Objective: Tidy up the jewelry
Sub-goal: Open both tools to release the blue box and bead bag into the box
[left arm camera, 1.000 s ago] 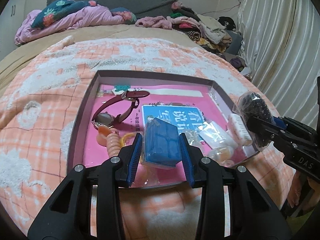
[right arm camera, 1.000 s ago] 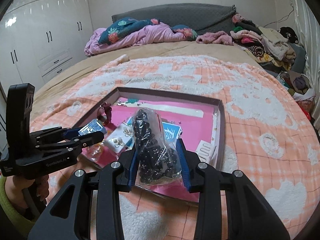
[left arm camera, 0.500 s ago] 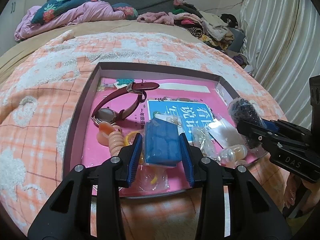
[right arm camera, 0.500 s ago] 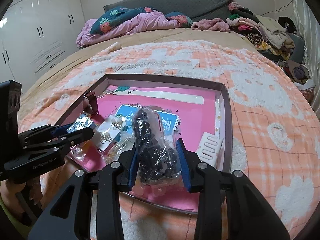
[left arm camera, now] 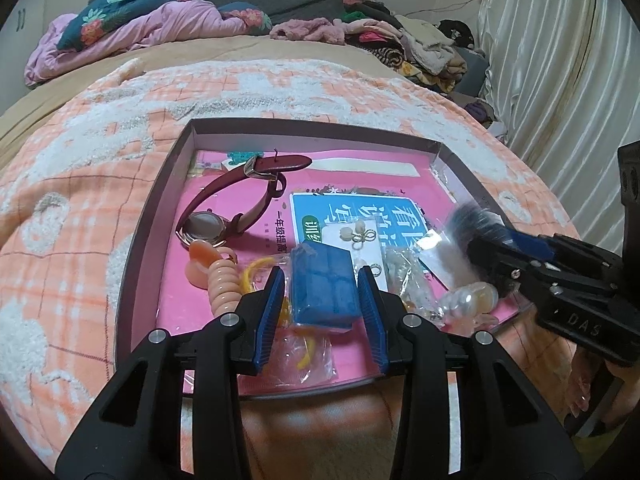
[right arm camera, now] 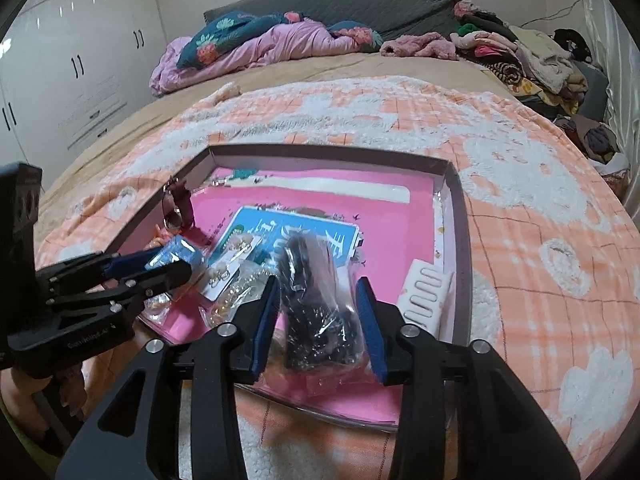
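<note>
A shallow cardboard tray (left arm camera: 160, 200) with a pink booklet as its floor lies on the orange-and-white blanket. My left gripper (left arm camera: 322, 304) is shut on a small bag holding a blue packet (left arm camera: 324, 284) and hovers over the tray's near edge; the right wrist view shows it (right arm camera: 172, 268) at the left. My right gripper (right arm camera: 318, 312) has its jaws opening. A clear bag of black beads (right arm camera: 316, 300) sits between them on the tray floor, with gaps to both pads. That bag (left arm camera: 472, 224) looks blurred in the left wrist view.
In the tray lie a red-strapped watch (left arm camera: 224, 220), a peach coil hair tie (left arm camera: 224, 284), an earring card (left arm camera: 356, 236), a bag with pearly pieces (left arm camera: 468, 300) and a white slotted piece (right arm camera: 424, 296). Bedding and heaped clothes (right arm camera: 520, 56) lie beyond; wardrobes (right arm camera: 60, 80) stand left.
The right gripper came down over the tray with the bag of black beads, and its jaws have now spread off the bag. The left gripper kept its hold on the blue packet.
</note>
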`<state>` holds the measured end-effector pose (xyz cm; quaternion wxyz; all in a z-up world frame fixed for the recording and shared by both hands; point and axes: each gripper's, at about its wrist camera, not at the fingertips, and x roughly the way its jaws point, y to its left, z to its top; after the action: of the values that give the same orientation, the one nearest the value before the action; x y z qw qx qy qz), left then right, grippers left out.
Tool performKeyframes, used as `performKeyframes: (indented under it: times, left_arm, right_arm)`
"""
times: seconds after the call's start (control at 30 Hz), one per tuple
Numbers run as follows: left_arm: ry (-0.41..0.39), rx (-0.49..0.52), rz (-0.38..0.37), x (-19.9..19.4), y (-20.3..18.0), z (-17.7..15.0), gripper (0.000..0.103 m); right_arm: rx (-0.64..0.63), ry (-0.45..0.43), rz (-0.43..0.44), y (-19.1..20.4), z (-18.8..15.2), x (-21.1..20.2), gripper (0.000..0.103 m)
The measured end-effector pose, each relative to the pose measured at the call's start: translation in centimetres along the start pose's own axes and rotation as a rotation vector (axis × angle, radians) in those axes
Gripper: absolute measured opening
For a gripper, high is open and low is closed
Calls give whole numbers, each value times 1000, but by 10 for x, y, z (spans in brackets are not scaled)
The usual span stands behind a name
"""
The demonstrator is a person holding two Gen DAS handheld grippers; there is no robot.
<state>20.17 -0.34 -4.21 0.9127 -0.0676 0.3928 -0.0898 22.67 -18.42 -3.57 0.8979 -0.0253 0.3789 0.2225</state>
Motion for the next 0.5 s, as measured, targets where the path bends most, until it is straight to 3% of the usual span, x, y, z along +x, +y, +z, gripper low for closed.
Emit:
performKeyframes:
  times: [0.2,0.5]
  left_arm:
    - [12,2,4,-2,0,1,46]
    - [5,-6,27,-16,3,2,70]
  right_arm:
    - [5,-29,2,-1,1,-13,61]
    - [9,-37,-1,-2,-3,-23,71]
